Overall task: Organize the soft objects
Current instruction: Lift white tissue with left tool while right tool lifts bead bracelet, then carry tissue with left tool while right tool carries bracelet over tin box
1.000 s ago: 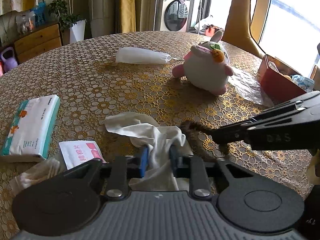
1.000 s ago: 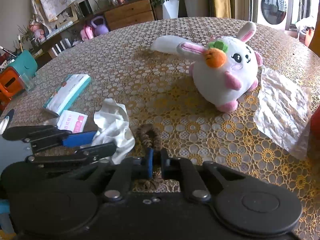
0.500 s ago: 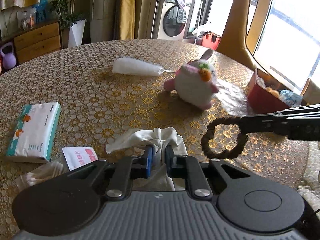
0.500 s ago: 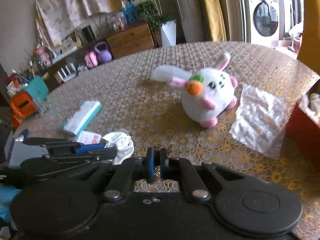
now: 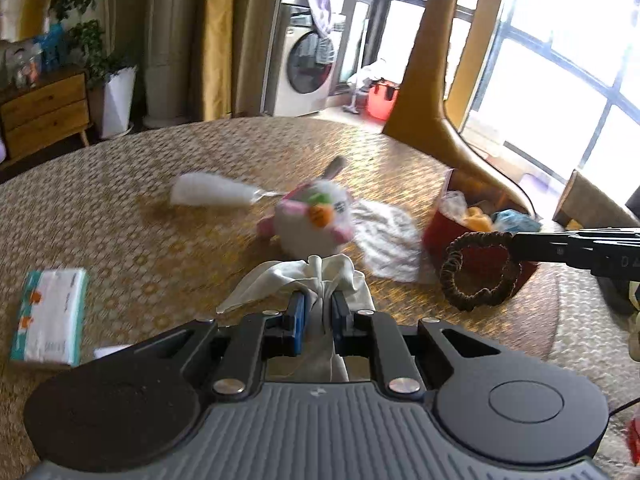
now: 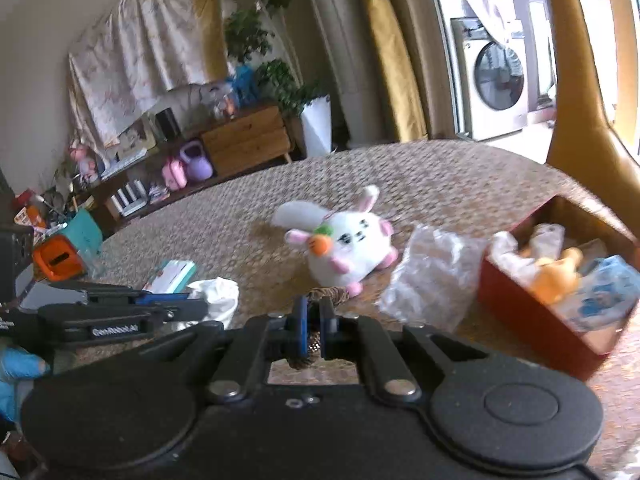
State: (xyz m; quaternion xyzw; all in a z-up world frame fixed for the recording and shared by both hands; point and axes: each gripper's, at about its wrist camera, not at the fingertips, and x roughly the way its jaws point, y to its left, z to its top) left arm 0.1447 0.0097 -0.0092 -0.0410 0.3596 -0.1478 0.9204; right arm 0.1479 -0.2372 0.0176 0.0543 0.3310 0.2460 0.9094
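My left gripper (image 5: pixel 318 308) is shut on a white cloth (image 5: pixel 308 276) and holds it above the table. My right gripper (image 6: pixel 313 312) is shut on a brown hair scrunchie (image 5: pixel 476 272), which hangs in the air in front of the red box (image 5: pixel 444 236). In the right wrist view only the scrunchie's top (image 6: pixel 326 293) shows. The red box (image 6: pixel 532 312) holds several soft things. A white plush bunny (image 6: pixel 348 244) with an orange carrot sits mid-table; it also shows in the left wrist view (image 5: pixel 316 220).
A crinkled clear plastic bag (image 6: pixel 432 276) lies between bunny and box. A white tissue roll (image 5: pixel 208 194) lies behind the bunny. A tissue pack (image 5: pixel 50 316) lies at the left. The round table (image 5: pixel 160 248) has a gold lace cover.
Both grippers have risen off the table and swung right toward the red box, the left with the white cloth, the right with the scrunchie. The view is blurred by motion.
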